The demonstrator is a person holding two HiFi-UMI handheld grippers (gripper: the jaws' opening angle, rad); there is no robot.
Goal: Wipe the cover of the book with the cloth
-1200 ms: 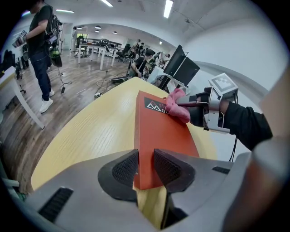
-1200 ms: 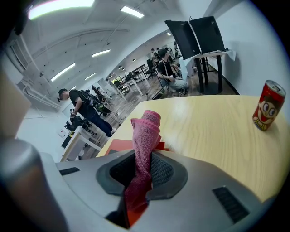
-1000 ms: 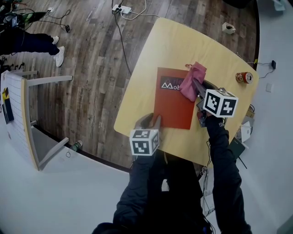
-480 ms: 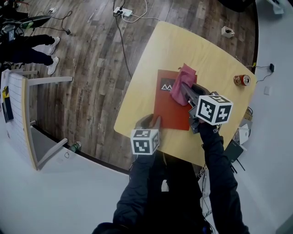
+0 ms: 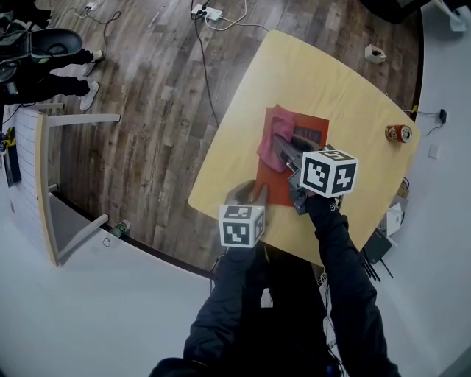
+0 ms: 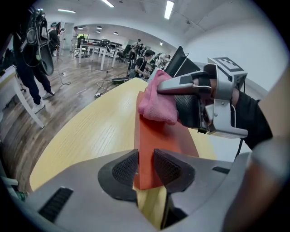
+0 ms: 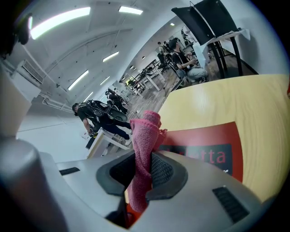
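Note:
A red book [image 5: 271, 179] with a dark title panel lies on the yellow table [image 5: 331, 74]. My right gripper [image 5: 278, 143] is shut on a pink cloth [image 5: 272, 136], which rests on the cover near the book's left edge. Its own view shows the cloth [image 7: 144, 136] pinched between the pads, above the book [image 7: 213, 136]. My left gripper [image 5: 254, 193] stands open at the book's near left corner. There its jaws [image 6: 146, 168] straddle the book [image 6: 156, 140]: one finger is beside the edge, the other over the cover. The cloth [image 6: 156, 102] and the right gripper [image 6: 199, 104] lie further along the book.
A drink can [image 5: 398, 133] stands near the table's right edge and a small white object [image 5: 375, 53] at its far corner. A white chair [image 5: 44, 184] and a person [image 5: 44, 59] are on the wooden floor at left. Cables and a power strip [image 5: 207, 12] lie beyond the table.
My right gripper has dragged the pink cloth leftward across the cover, from the book's right side to its left side. The left gripper has stayed at the book's near corner.

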